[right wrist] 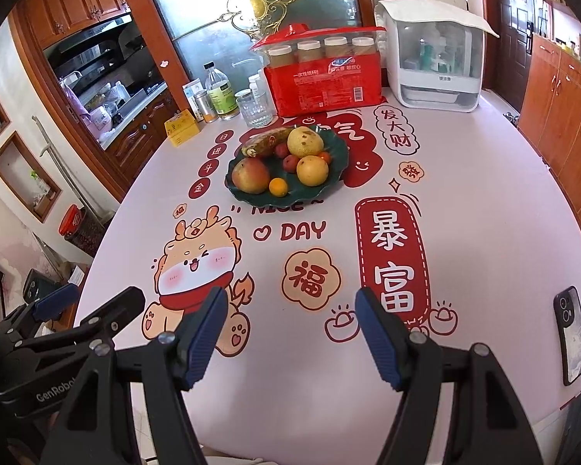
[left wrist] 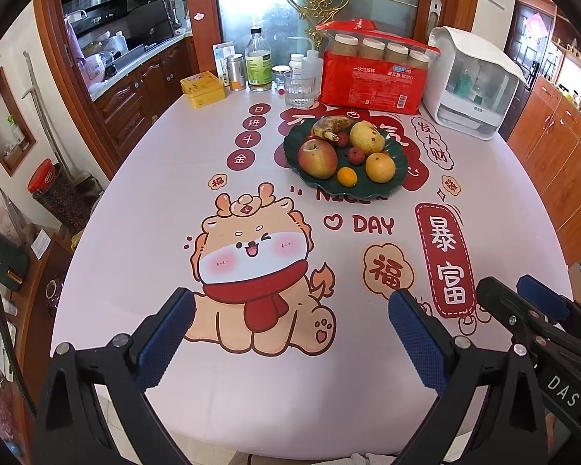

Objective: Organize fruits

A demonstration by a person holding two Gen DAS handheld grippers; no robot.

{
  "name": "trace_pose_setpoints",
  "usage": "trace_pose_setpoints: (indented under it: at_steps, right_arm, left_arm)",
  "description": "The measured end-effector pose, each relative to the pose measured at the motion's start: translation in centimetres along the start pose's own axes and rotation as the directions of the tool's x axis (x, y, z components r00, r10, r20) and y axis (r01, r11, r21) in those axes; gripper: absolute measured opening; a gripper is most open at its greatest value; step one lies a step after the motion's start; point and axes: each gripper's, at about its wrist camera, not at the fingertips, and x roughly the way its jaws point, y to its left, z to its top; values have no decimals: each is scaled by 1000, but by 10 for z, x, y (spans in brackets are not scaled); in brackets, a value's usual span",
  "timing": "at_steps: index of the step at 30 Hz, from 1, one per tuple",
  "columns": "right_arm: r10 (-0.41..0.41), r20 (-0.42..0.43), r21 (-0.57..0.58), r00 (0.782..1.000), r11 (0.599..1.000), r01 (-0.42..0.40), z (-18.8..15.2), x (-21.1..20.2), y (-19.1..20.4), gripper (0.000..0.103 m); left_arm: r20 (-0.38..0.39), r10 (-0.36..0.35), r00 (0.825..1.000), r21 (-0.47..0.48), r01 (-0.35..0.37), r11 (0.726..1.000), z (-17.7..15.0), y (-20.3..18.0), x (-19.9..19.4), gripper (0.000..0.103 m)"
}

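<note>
Both my left gripper (left wrist: 290, 312) and right gripper (right wrist: 290, 310) gape wide, empty. The apple (left wrist: 317, 157) on the plate (left wrist: 395, 178) ahead looks firm, smooth, likely slippery; I'd pinch its middle.

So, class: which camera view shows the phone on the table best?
The right wrist view: the phone lies face-down near the table's right edge, whole and unblocked. The left wrist view does not show it.

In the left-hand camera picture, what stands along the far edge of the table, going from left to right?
Yellow box → small metal tin → tall clear bottle with green label → drinking glass → red pack of paper cups → white appliance with clear window.
</note>
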Motion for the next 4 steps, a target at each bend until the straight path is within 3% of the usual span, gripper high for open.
trace_pose_setpoints:
  at_steps: [4]
  right_arm:
    - [1, -1, 1, 1000, 1000, -1, 1, 0, -3, 69]
  left_arm:
    - [-3, -1, 1000, 2, 1, 1000, 1, -2, 3, 100]
